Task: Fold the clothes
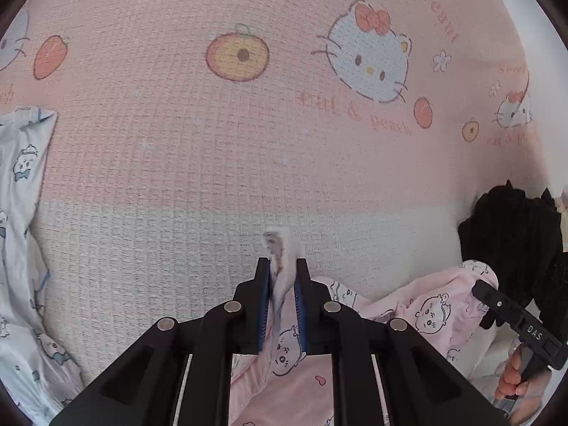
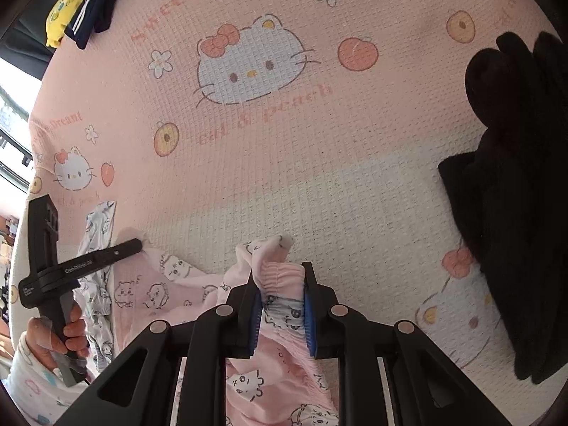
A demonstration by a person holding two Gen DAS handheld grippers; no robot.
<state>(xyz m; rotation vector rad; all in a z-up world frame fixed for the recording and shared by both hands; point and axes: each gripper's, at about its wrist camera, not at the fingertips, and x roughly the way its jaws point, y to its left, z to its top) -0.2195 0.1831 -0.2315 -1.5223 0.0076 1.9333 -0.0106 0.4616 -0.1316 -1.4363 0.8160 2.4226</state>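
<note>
The fold had barely begun; the pink garment [image 2: 269, 365] hung bunched over the near edge of the bed [image 1: 213, 163], no crease laid. The left gripper [image 1: 283, 277] pinched a thin edge of it; the right gripper [image 2: 282, 284] pinched its gathered elastic band. A white printed garment [image 1: 21, 213] at the bed's left edge and black clothing [image 2: 514, 213] at its right lay unfolded.

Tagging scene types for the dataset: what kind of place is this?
Most likely a bedroom, working on a bed: a pink quilted cartoon-cat bedspread covers the whole surface, with loose clothes lying on it, pink printed pyjamas and a black garment.
</note>
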